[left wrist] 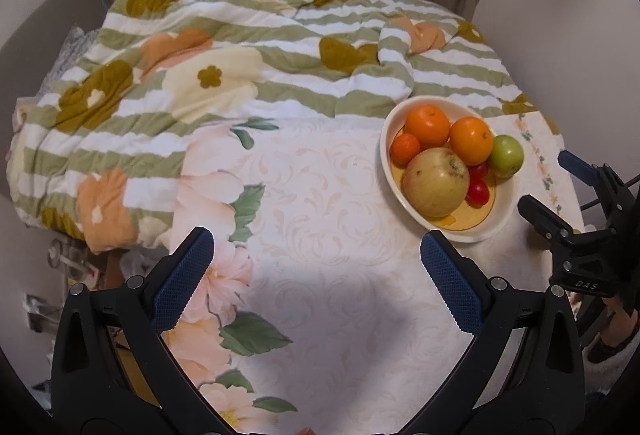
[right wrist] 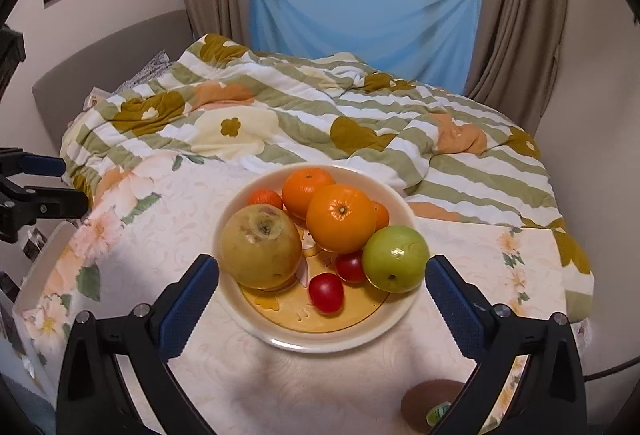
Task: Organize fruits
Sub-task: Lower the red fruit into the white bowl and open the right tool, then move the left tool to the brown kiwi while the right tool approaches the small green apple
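A cream bowl [right wrist: 248,327] [left wrist: 388,123] sits on the bed. It holds a big yellow-brown pear [right wrist: 262,247] [left wrist: 436,182], two oranges [right wrist: 342,218] [left wrist: 428,126], a small tangerine [right wrist: 265,197] [left wrist: 405,149], two red cherry tomatoes [right wrist: 326,293] [left wrist: 478,191] and a green apple [right wrist: 396,259] [left wrist: 507,155] leaning on the rim. A brown kiwi [right wrist: 430,401] lies on the sheet in front of the bowl, partly hidden by my right finger. My right gripper [right wrist: 322,281] is open and empty, just before the bowl. My left gripper [left wrist: 316,255] is open and empty over bare sheet, left of the bowl.
A striped flowered quilt [left wrist: 224,75] [right wrist: 304,115] is bunched behind the bowl. The floral sheet [left wrist: 320,195] covers the bed. My right gripper shows at the right edge of the left wrist view [left wrist: 560,195]. A white box edge [right wrist: 44,267] stands at the bed's left side.
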`<state>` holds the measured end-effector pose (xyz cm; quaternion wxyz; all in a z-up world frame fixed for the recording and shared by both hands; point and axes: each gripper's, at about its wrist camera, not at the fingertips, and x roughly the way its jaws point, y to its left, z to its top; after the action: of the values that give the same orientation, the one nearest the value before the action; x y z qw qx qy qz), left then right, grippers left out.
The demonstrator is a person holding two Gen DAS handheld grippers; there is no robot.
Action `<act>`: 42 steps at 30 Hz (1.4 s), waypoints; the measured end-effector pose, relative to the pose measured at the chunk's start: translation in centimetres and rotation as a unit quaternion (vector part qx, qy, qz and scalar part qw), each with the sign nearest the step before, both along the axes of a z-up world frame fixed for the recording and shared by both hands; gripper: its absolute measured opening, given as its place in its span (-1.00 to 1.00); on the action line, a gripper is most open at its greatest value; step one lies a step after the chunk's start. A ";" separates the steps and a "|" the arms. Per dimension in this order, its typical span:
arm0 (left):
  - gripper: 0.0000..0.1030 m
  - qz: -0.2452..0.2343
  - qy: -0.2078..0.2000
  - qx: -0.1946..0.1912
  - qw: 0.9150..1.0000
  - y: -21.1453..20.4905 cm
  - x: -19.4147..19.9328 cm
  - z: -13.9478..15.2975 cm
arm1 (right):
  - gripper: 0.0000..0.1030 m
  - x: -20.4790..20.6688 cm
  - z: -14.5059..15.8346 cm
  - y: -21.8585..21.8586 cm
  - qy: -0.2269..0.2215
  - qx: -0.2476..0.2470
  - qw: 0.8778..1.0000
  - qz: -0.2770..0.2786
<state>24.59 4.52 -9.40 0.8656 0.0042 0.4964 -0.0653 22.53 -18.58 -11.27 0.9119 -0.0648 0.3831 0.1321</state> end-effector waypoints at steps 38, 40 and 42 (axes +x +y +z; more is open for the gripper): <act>1.00 -0.124 -0.054 0.010 0.991 -19.5 -7.3 1.5 | 0.99 -13.3 4.9 -18.2 0.041 -0.003 0.989 -0.142; 1.00 -0.133 -0.043 0.010 0.990 -21.2 -7.0 0.0 | 0.99 -13.1 3.4 -19.0 0.052 -0.007 0.991 -0.125; 1.00 -0.141 -0.034 0.012 0.989 -22.4 -6.7 -1.2 | 0.99 -13.0 2.3 -19.6 0.058 -0.009 0.992 -0.114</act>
<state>17.86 -17.93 -10.63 0.8641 0.0870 0.4619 -0.1800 9.55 -38.14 -9.02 0.8967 -0.0212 0.4413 0.0275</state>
